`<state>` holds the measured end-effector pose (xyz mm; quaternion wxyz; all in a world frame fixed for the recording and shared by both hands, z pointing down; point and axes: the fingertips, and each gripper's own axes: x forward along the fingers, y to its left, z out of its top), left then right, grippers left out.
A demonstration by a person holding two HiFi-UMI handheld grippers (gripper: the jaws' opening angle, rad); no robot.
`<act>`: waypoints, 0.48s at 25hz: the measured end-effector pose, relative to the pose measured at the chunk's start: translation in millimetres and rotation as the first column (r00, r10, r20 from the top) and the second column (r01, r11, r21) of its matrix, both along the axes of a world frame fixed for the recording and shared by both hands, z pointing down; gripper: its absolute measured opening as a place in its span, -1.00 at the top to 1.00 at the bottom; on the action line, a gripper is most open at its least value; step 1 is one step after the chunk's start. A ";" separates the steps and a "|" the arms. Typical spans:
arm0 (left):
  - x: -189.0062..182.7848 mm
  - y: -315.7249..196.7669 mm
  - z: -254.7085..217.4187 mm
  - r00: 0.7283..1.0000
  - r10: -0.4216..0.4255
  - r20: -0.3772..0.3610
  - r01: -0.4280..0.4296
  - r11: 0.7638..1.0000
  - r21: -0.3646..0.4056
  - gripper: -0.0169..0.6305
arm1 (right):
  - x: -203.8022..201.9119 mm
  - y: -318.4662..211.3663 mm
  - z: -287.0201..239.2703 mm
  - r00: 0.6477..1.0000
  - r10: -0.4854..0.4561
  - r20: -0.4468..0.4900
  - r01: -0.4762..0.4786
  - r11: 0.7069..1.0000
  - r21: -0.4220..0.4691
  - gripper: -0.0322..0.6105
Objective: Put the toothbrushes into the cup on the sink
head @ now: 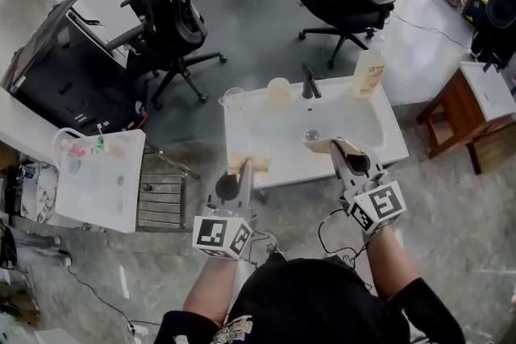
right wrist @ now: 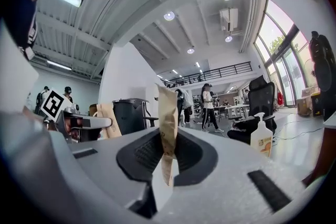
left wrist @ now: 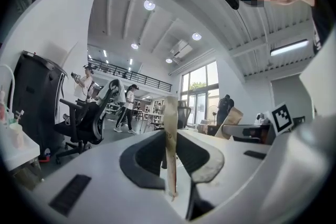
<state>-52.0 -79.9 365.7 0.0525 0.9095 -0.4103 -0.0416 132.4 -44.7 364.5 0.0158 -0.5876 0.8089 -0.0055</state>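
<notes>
Tan paper sleeves are all that shows of the toothbrushes; no bristles or handle can be made out, and the small print on the L sleeve is too small to read. L gripper [head: 244, 172] is clamped on the L sleeve [left wrist: 170, 136]. Its dark pads press both flat faces, and the sleeve stands edge-on and upright btwn them. The sleeve's lower end is lost in the jaw throat and its top pokes out past the tips. R gripper [head: 339, 147] grips the R sleeve [right wrist: 167, 123] the same way. That sleeve leans a bit and looks creased, w/ its bottom edge ragged.

From the head view both sleeves sit over the near part of the white sink [head: 239, 134], partly covered by the jaws. A clear cup [head: 234, 99] stands well ahead of the L jaws at the sink's far L corner. A beige cup [head: 279, 88] is just R of it, then the dark faucet [head: 310, 82]. A soap bottle [head: 370, 72] stands ahead of the R jaws. The basin itself is out of sight in both gripper views.
</notes>
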 end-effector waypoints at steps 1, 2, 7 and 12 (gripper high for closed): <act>-5.8 -8.3 -0.9 1.000 0.008 -0.001 -0.008 1.000 -0.001 0.77 | -6.1 -6.8 -1.6 1.000 0.009 -0.002 -0.009 1.000 0.003 0.77; -11.4 -16.5 -0.2 1.000 0.017 -0.004 -0.017 1.000 0.000 0.77 | -12.1 -13.3 -3.0 1.000 0.017 -0.005 -0.017 1.000 0.007 0.77; -35.3 -52.2 0.6 0.998 0.056 -0.023 -0.056 0.998 0.006 0.77 | -41.1 -42.3 -5.4 0.999 0.047 -0.016 -0.047 0.999 0.005 0.77; -54.8 -74.4 -1.1 0.997 0.075 -0.033 -0.075 0.997 -0.002 0.77 | -66.3 -63.8 -4.7 0.998 0.055 -0.034 -0.055 0.998 -0.008 0.77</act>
